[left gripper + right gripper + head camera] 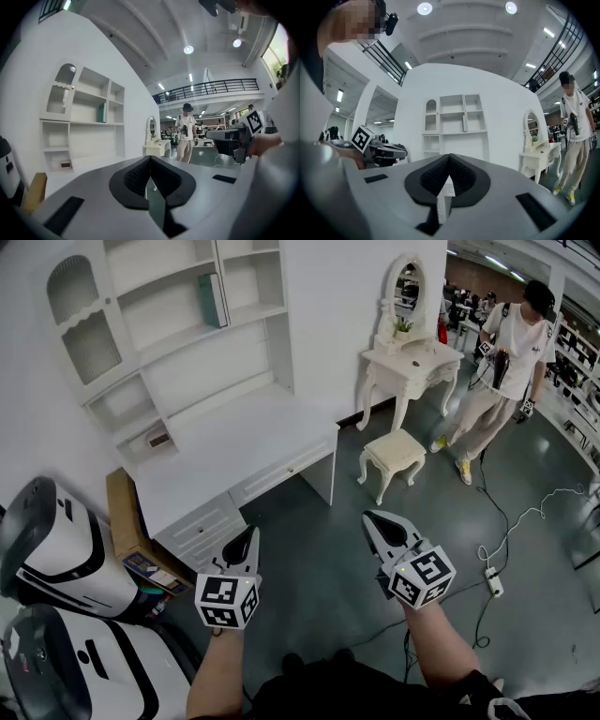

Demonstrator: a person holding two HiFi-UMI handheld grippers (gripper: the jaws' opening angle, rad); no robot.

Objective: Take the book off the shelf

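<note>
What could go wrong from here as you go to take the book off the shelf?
1. The left gripper and right gripper are both shut; unopened, they could knock the upright book over.
2. The book stands at the end of its shelf, close to the upright panel, so a jaw may have little room.
3. The reach goes across the desk, so its front edge could get bumped.

One book (pixel 214 299), two grippers (pixel 251 532) (pixel 368 517), one stool (pixel 394 451), one dressing table (pixel 413 359)
</note>
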